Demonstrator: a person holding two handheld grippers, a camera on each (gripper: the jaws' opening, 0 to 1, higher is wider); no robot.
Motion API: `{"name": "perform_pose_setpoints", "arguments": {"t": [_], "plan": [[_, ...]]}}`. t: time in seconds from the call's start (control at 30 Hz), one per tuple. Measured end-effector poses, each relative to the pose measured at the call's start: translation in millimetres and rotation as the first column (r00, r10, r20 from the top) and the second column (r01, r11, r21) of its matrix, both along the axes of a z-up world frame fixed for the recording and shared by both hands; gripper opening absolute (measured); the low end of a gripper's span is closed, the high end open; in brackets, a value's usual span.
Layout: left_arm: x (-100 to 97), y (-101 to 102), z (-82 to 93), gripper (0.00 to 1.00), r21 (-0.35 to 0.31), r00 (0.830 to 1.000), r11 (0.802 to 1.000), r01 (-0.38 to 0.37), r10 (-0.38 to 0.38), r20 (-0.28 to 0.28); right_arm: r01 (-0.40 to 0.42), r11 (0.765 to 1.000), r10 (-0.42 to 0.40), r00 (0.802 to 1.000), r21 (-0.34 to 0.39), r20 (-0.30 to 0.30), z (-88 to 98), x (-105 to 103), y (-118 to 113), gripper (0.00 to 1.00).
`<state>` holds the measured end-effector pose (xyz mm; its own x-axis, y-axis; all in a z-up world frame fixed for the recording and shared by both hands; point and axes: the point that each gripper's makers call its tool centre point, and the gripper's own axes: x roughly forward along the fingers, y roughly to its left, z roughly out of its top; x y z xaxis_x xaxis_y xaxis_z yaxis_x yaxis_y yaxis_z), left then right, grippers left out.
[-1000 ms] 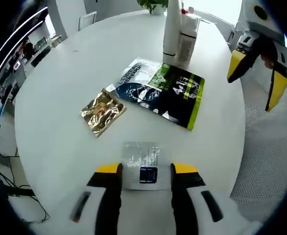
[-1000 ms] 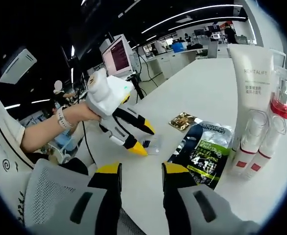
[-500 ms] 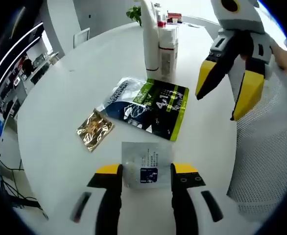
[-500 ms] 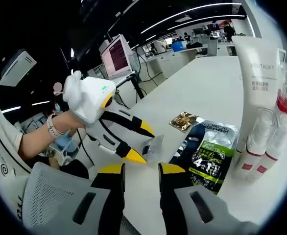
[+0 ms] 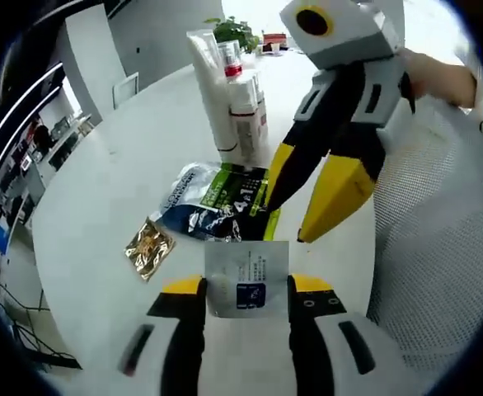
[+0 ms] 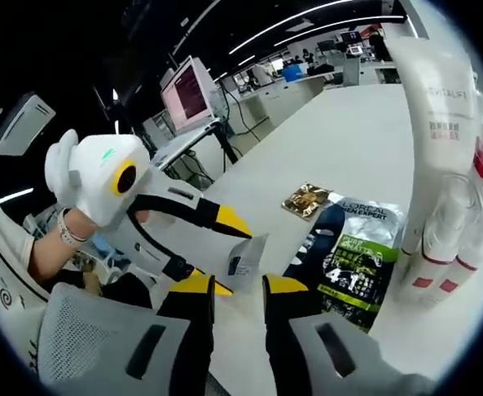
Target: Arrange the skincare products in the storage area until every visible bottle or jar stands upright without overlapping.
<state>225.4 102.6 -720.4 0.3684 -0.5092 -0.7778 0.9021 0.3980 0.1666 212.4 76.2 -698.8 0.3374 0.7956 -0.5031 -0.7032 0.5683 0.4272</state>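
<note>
Lifted off the white table (image 5: 85, 206) since a second ago, the small clear sachet (image 5: 246, 279) now sits pinched between the jaws of the left gripper (image 5: 246, 286), its upper half standing free above the yellow tips. In the right gripper view the same sachet (image 6: 246, 260) hangs in the air, held by the left gripper (image 6: 223, 254), whose white body is gripped by a person's hand (image 6: 68, 231).

Left to right in the left gripper view: a dim office with desks and screens lies beyond the table's edge, then a crumpled gold sachet (image 5: 149, 247) lies flat, then a dark blue and green pouch (image 5: 217, 210) lies flat just beside it, partly hidden by the right gripper (image 5: 295, 219). Behind the pouch stand a white tube (image 5: 213, 91) and a clear box with red-capped bottles (image 5: 243, 103), upright and touching. The right gripper has swung in much closer than before, its jaws spread apart and holding nothing, one tip over the pouch. A white mesh chair back (image 5: 439, 239) fills the right side.

The right gripper view adds a lit monitor (image 6: 188, 92) on a desk and ceiling strip lights. The tube (image 6: 439, 132) is cut off at the top there, and the pouch's small print is too fine to read.
</note>
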Motion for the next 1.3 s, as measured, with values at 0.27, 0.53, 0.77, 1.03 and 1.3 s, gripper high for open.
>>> {"name": "perform_pose_setpoints", "arguments": {"t": [0.27, 0.53, 0.77, 1.03, 1.3], "plan": [[-6.1, -16, 23.7, 0.37, -0.01, 0.992, 0.997, 0.075, -0.073, 0.101, -0.001, 1.0, 0.002, 1.0, 0.031, -0.03, 0.8, 3, 6, 0.21], [-6.9, -23, 31.3, 0.37, 0.032, 0.975, 0.992, 0.122, -0.126, 0.185, 0.018, 0.995, -0.008, 0.995, 0.102, -0.096, 2.3, 2, 11, 0.07], [-5.8, -20, 35.5, 0.4, -0.006, 0.973, 0.993, 0.118, -0.115, 0.199, 0.038, 0.991, -0.021, 0.992, 0.132, -0.128, 2.9, 2, 10, 0.02], [-2.2, -3, 41.2, 0.43, -0.231, 0.999, 0.973, -0.005, 0.016, 0.045, 0.005, 0.99, 0.014, 0.991, 0.14, -0.132, 1.9, -4, 10, 0.01], [-10.9, 0, 56.8, 0.35, -0.497, 0.988, 0.859, -0.124, 0.061, -0.14, -0.064, 0.978, 0.082, 0.993, 0.199, -0.081, 18.1, -14, 14, 0.01]]}}
